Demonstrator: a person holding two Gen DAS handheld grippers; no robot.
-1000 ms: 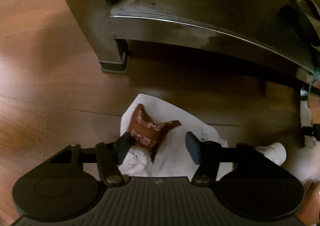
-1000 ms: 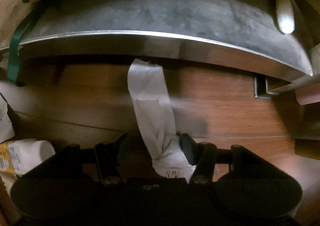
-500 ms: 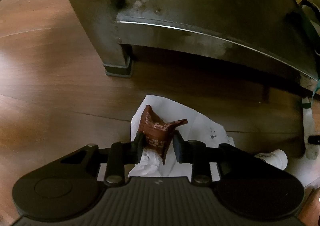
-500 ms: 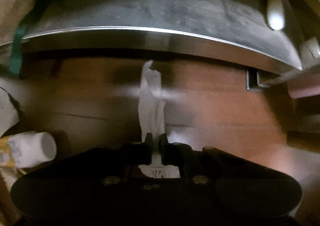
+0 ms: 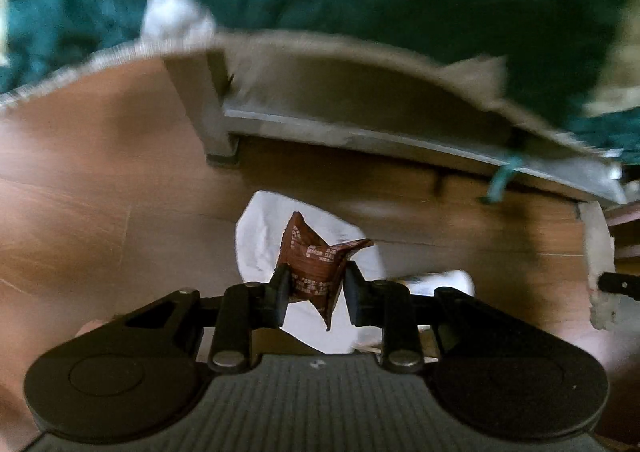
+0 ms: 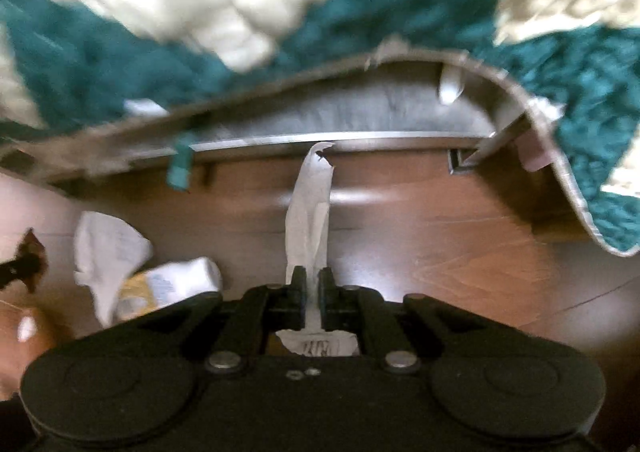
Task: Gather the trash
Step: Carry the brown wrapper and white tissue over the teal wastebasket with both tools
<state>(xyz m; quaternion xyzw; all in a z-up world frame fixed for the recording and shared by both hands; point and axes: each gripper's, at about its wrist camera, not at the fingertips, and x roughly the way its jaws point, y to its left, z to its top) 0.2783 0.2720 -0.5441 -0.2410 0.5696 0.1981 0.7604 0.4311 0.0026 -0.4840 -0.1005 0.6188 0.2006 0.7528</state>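
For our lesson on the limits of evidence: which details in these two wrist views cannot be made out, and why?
- Print on the brown wrapper, left view: too small.
- Lower end of the white paper strip, right view: hidden behind the right gripper.
- Yellow-labelled white container, right view: blurred, partly under crumpled paper.

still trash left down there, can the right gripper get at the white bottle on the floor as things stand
Probably not yet. The right gripper is shut on a white paper strip, so its jaws are taken. The white bottle lies in the open to its left, partly under crumpled paper.
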